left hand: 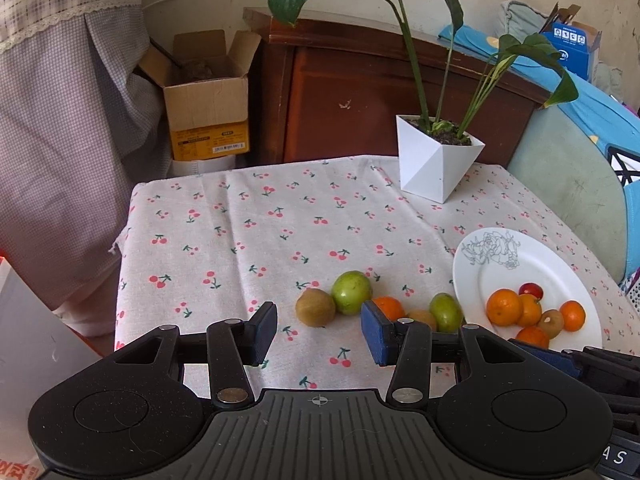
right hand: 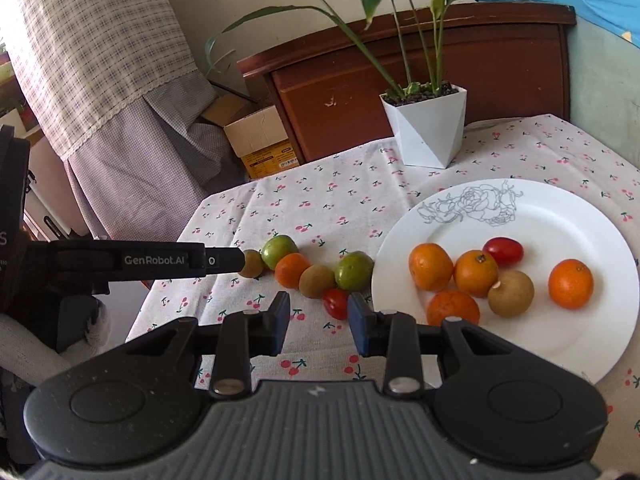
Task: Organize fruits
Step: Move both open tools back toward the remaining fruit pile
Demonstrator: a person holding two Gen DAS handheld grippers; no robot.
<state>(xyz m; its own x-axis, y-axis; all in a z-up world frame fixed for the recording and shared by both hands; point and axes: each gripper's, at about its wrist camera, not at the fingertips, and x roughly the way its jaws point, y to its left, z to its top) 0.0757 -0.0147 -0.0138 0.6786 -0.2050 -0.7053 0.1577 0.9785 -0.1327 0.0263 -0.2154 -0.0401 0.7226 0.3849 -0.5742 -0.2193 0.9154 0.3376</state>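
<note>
A white plate [right hand: 592, 208] with a rose drawing holds several oranges [right hand: 430, 266], a kiwi [right hand: 511, 293] and a red tomato [right hand: 503, 251]. Left of it on the cherry-print cloth lies a row of loose fruit: a kiwi [left hand: 315, 307], a green fruit [left hand: 352, 292], an orange [left hand: 388, 307], another kiwi [right hand: 317, 280], a second green fruit [right hand: 354, 271] and a red tomato [right hand: 336, 303]. My left gripper [left hand: 319, 334] stands open just short of the row, empty. My right gripper [right hand: 319, 324] is open and empty, with the red tomato just beyond its right finger.
A white faceted pot [left hand: 436, 160] with a tall green plant stands at the back of the table. Behind are a wooden cabinet [left hand: 360, 92], an open cardboard box [left hand: 208, 96] and a checked curtain [left hand: 60, 120]. A blue cushion [left hand: 580, 168] lies past the right edge.
</note>
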